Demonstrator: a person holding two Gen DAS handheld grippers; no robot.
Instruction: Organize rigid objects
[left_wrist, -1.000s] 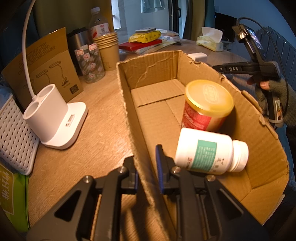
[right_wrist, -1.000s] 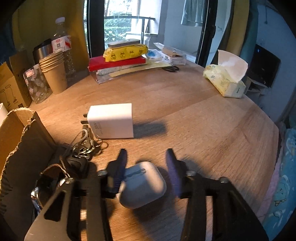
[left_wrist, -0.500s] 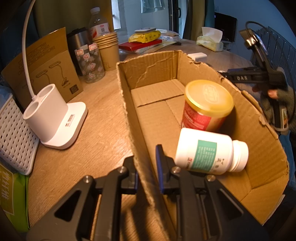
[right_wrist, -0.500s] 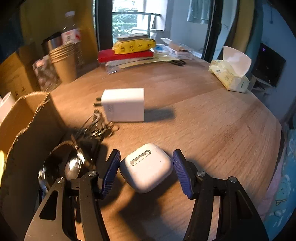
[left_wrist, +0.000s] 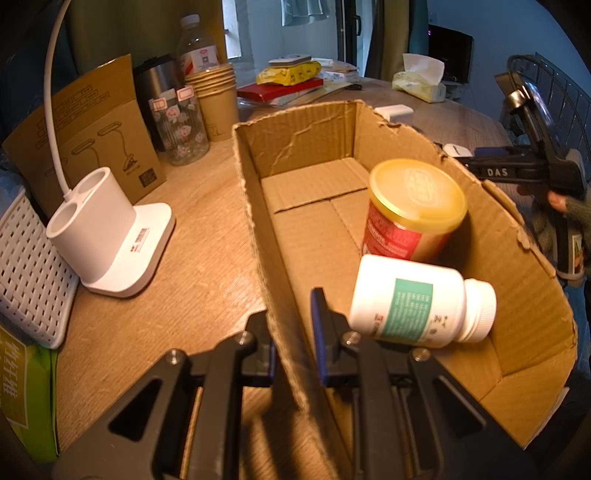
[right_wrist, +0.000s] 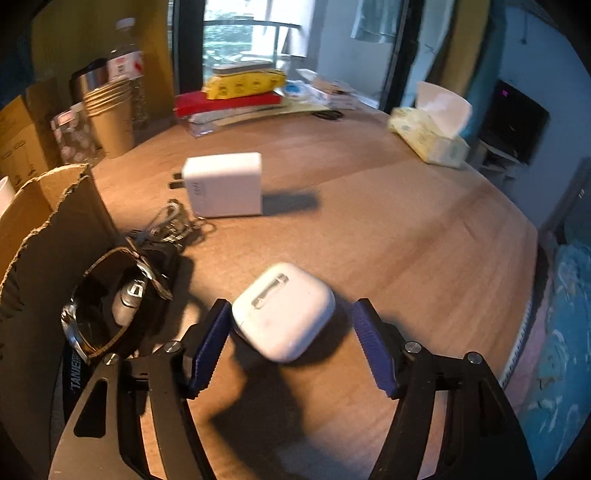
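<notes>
Cluttered with cups, a tissue pack and a charger (right_wrist: 223, 184), the round wooden desk (right_wrist: 369, 229) carries a cardboard box (left_wrist: 517, 266). The left tongs (left_wrist: 293, 332) are clenched on the box's near wall. The right tongs (right_wrist: 291, 347) are spread wide around the earbud case (right_wrist: 284, 321), which lies on the desk between the pads, close to the left one. Closing off-centre could likely squirt the smooth case sideways.
</notes>
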